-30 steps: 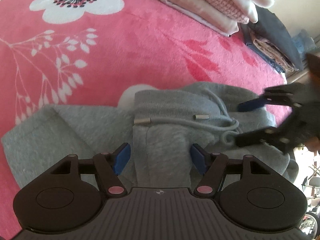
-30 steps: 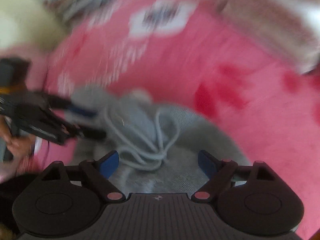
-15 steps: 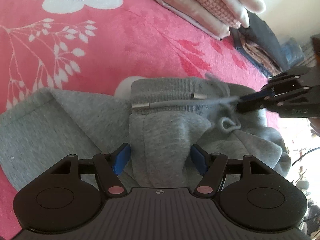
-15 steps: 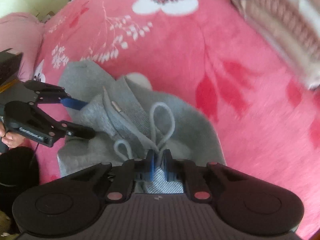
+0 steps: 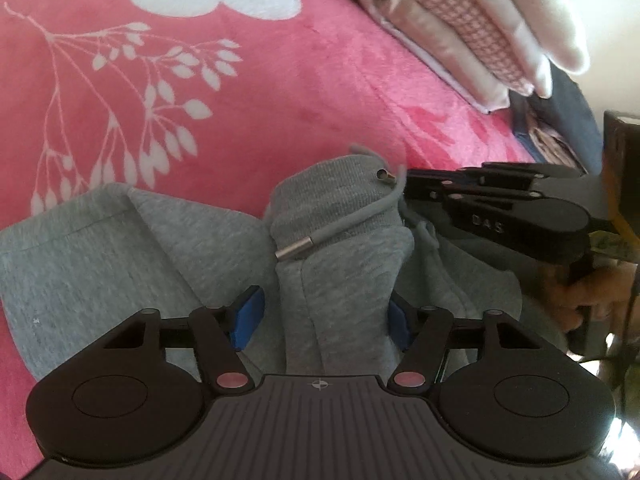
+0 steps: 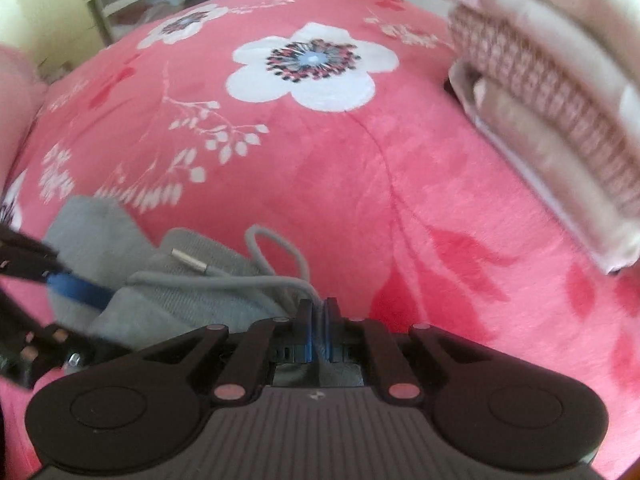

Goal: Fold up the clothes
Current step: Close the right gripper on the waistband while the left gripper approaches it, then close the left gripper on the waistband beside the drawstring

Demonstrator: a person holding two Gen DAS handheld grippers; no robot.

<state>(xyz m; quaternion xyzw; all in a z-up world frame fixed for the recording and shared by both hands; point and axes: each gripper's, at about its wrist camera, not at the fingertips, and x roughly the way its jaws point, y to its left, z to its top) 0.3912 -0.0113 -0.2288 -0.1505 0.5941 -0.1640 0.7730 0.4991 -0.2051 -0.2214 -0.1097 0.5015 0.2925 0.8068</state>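
One grey hoodie (image 5: 336, 280), bunched on a pink floral bed blanket (image 5: 200, 100). Left hand-held gripper (image 5: 324, 316) spread wide around a raised fold, gripping nothing. Right hand-held gripper (image 6: 319, 320) pinched tight on one grey drawstring (image 6: 256, 280). One stack of folded clothes (image 6: 560, 112) far right.

One grey fleece garment (image 5: 168, 248) at lower centre of the left wrist view; one grey drawstring cord (image 5: 352, 216) with two metal tips. One stack of folded pale and pink-checked linens (image 5: 472, 28) upper right. Two large white flowers (image 6: 308, 66) printed on one pink plush blanket (image 6: 360, 184).
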